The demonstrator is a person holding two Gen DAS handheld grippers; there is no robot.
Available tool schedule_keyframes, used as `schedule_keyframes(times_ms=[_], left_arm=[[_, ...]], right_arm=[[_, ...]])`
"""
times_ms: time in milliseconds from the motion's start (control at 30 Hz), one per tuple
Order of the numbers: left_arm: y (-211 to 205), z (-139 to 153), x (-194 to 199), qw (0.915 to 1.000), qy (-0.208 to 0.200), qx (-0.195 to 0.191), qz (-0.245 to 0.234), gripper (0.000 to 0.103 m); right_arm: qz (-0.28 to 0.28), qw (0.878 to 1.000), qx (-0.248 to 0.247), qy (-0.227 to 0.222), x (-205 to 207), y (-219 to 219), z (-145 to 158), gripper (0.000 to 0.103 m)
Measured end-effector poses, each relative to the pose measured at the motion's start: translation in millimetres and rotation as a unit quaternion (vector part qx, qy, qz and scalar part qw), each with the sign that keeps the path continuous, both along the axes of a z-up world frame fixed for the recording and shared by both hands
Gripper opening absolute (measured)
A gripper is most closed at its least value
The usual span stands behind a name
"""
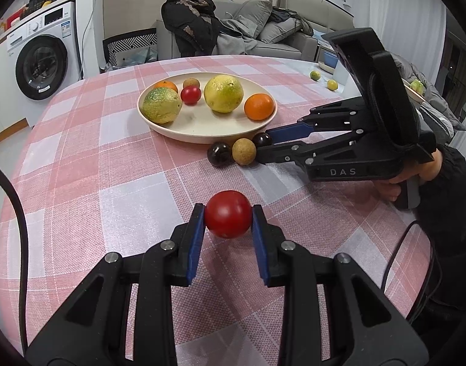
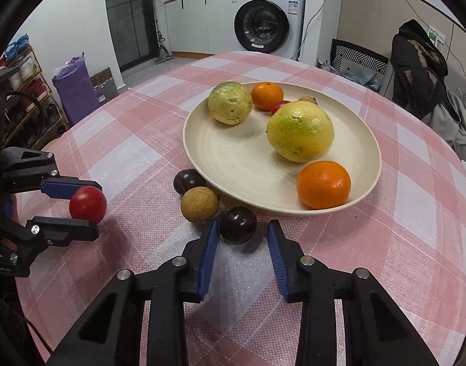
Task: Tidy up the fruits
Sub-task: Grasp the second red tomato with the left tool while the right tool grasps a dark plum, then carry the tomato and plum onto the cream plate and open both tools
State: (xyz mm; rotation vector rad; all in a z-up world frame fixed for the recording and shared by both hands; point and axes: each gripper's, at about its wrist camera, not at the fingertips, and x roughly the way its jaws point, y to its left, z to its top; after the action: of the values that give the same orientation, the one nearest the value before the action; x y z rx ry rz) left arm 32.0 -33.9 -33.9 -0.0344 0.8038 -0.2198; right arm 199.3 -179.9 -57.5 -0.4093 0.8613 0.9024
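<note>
My left gripper [image 1: 227,215] is shut on a red tomato [image 1: 228,213] and holds it just above the pink checked tablecloth; it also shows in the right wrist view [image 2: 88,204]. My right gripper [image 2: 242,228] is open around a dark round fruit [image 2: 238,225], which sits between its blue pads beside the cream plate [image 2: 233,164]. A tan round fruit [image 2: 199,204] and a second dark fruit [image 2: 188,181] lie to its left against the plate rim. The plate holds two yellow-green citrus [image 2: 300,135], two oranges [image 2: 323,184], a small tomato and a small brown fruit.
The round table's edge curves close on all sides. A washing machine [image 2: 265,26], a sofa with clothes [image 1: 257,30] and a chair draped with a dark jacket [image 2: 416,64] stand around it. Two small green fruits [image 1: 323,80] lie far off at the right.
</note>
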Motion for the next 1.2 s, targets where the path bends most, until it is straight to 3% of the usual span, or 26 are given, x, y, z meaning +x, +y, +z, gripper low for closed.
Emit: schedule_keyframes(times_ms=[67, 500, 1200], left_arm=[[0, 0, 0, 1.0000, 0.000, 0.000, 0.000, 0.027], [4, 3, 1, 0.9999, -0.010, -0.004, 0.008, 0.027], [8, 38, 24, 0.9970, -0.060, 0.005, 0.050, 0.027]], right_arm=[[0.005, 1.000, 0.005, 0.005, -1, 0, 1, 0.024], [0.004, 1.000, 0.022, -0.017, -12, -11, 11, 0.024], [-0.053, 0.990, 0.114, -0.067, -6, -45, 62, 0.024]])
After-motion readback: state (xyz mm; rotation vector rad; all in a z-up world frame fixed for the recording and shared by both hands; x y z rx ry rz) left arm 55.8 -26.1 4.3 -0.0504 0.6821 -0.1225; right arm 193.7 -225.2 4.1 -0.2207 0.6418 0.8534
